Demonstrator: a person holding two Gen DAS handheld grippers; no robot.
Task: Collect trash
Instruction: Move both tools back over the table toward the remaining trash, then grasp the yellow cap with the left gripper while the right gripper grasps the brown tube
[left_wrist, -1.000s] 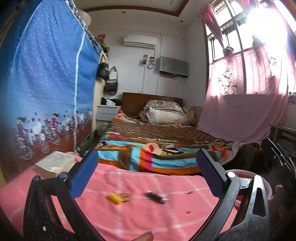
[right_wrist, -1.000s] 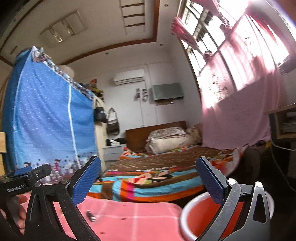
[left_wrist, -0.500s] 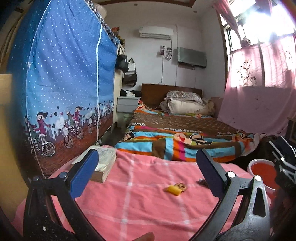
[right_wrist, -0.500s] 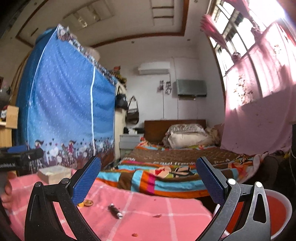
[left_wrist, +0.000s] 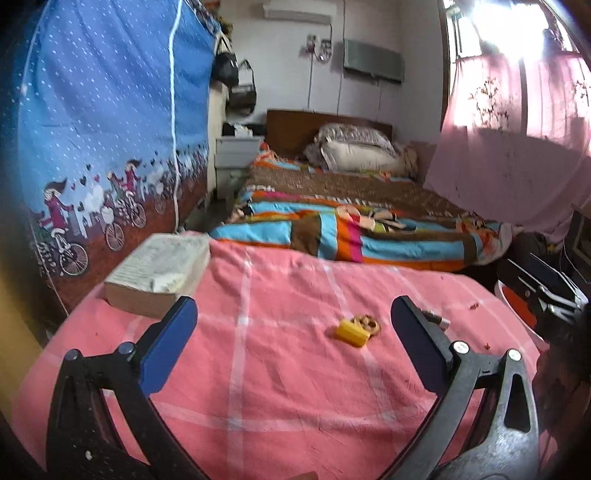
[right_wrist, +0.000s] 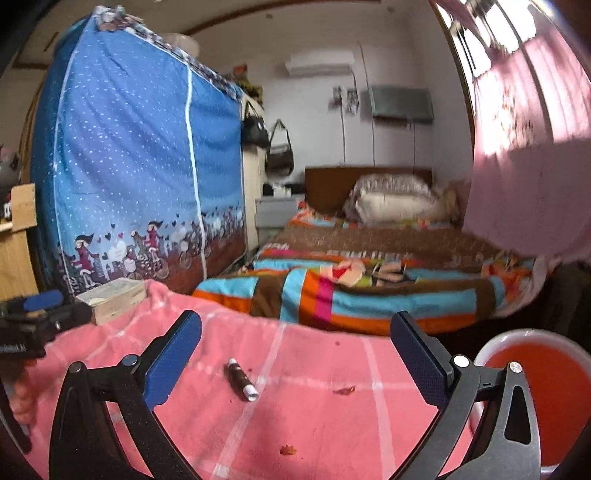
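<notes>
On the pink checked cloth (left_wrist: 280, 354) lie a small yellow block with a brown ring-shaped scrap (left_wrist: 357, 329) and a dark tube with a white end (right_wrist: 242, 379). The same tube (left_wrist: 436, 319) peeks out behind my left gripper's right finger. Small red-brown crumbs (right_wrist: 344, 390) dot the cloth. My left gripper (left_wrist: 293, 343) hovers open above the cloth, the yellow block between its fingers and further on. My right gripper (right_wrist: 295, 360) is open too, with the tube lying between its fingers. A red basin with a white rim (right_wrist: 532, 373) sits at the right.
A thick book (left_wrist: 162, 269) rests on the cloth's far left corner, next to a blue fabric wardrobe (left_wrist: 103, 122). Beyond the cloth is a bed with a striped blanket (left_wrist: 351, 229). A pink curtain (left_wrist: 517, 140) hangs at the right. The other gripper (left_wrist: 543, 284) shows at the right edge.
Both views have tilted downward toward the cloth. The left gripper moved closer over the cloth and the yellow block now sits between its fingers. The right gripper came nearer the tube.
</notes>
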